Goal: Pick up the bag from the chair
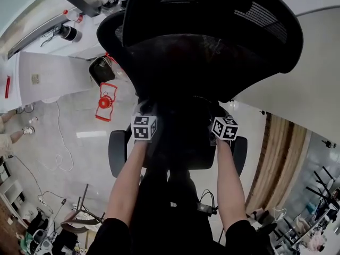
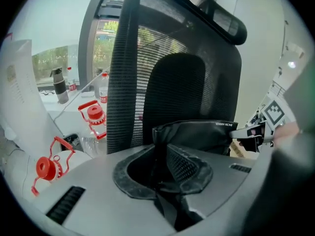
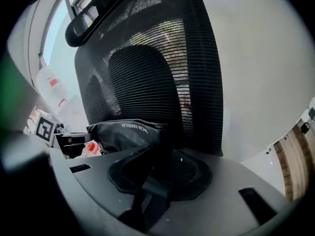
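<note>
Black short sleeves (image 1: 112, 238), grey left gripper (image 2: 165, 173) and right gripper (image 3: 160, 173), black-and-white marker cubes (image 1: 144, 127)

1. Chair back (image 3: 147, 68) — black open-weave mesh, see-through, matt.
2. Bag (image 3: 125, 134): black cloth, smooth, faint sheen. Its strap (image 3: 153, 190) is flat woven webbing.
3. Left gripper (image 2: 162, 181) and right gripper (image 3: 157, 176): grey plastic shells, smooth, matt. Pads (image 2: 122, 182) are black and grainy — rubbery look.
4. Bottle caps (image 2: 94, 114): glossy red plastic on clear plastic.
5. Floor (image 1: 71, 121): pale, smooth, slightly shiny.

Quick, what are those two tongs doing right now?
Left tongs: closed on a strap of the black bag.
Right tongs: closed on a strap of the same bag.
</note>
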A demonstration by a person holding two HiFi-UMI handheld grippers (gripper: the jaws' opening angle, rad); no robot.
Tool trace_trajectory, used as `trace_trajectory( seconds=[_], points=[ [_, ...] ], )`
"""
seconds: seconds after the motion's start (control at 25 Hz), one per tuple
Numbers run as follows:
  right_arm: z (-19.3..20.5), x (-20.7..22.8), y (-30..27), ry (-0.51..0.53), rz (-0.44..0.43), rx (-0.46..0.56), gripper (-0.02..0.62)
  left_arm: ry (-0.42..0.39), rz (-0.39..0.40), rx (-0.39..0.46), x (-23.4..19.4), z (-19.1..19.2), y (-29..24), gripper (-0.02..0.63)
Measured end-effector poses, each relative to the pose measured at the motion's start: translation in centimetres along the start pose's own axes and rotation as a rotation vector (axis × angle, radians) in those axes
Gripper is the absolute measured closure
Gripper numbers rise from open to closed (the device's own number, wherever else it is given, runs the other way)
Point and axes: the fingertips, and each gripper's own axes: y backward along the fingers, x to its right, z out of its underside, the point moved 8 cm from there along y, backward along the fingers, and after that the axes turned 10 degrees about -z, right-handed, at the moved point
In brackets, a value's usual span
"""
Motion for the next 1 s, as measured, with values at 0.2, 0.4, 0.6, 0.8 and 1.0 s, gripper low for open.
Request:
trace_trajectory(
  seconds=[0.2,0.4,0.6,0.8,1.0],
  points=[
    [0.4,-0.7,1.1,0.01,0.005,0.027,0.532,-0.043,0.015,0.026,0.6,0.2,1.9,0.552],
    [0.5,-2.2,3.1,0.047,-0.013,0.043,0.545,-0.036,0.025,0.077,1.2,1.0,5.3,0.56],
    [1.3,-4.3,6.3,0.079,-0.052,0.055,0.551,0.005,0.018,0.129,2.1,1.9,10.0,0.561],
    [2.1,-7.0,11.3,0.112,-0.106,0.088,0.555,0.001,-0.014,0.2,3.7,2.6,16.6,0.563],
    [2.0,-10.4,17.8,0.169,-0.156,0.141,0.557,-0.001,-0.029,0.28,5.8,2.6,24.3,0.564]
  ],
)
